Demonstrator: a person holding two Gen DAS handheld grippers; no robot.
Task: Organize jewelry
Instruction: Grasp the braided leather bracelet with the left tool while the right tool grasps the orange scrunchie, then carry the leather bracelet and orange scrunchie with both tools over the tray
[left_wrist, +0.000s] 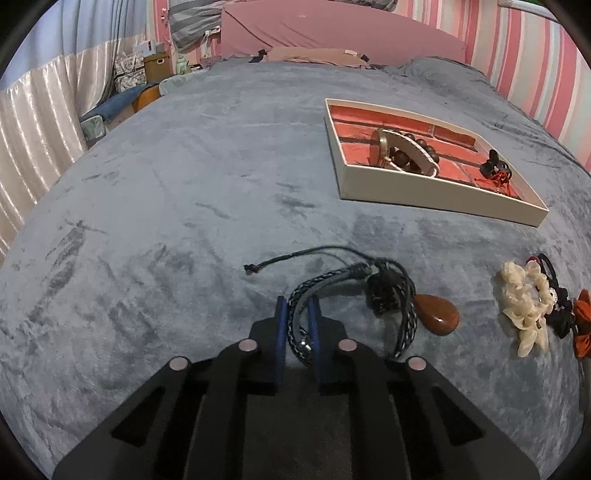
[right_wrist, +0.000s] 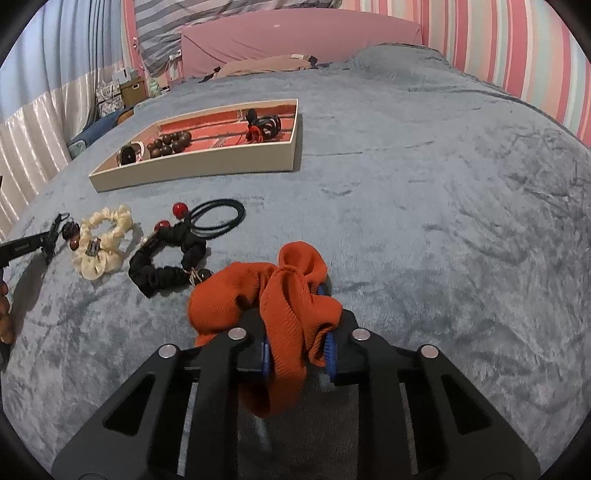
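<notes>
My left gripper (left_wrist: 296, 308) is shut on a braided dark blue cord bracelet (left_wrist: 317, 284) tangled with a black cord and a brown teardrop pendant (left_wrist: 436, 314), low over the grey bedspread. My right gripper (right_wrist: 297, 334) is shut on an orange scrunchie (right_wrist: 284, 295). The white jewelry tray with a red lining (left_wrist: 424, 188) (right_wrist: 199, 171) holds a watch, brown beads (right_wrist: 170, 142) and black and red hair ties (right_wrist: 264, 125).
On the bedspread lie a cream scrunchie (right_wrist: 105, 240) (left_wrist: 524, 302), a black scrunchie (right_wrist: 166, 264), a black elastic loop with red beads (right_wrist: 218, 216). The pink headboard (right_wrist: 295, 37) and striped wall stand behind.
</notes>
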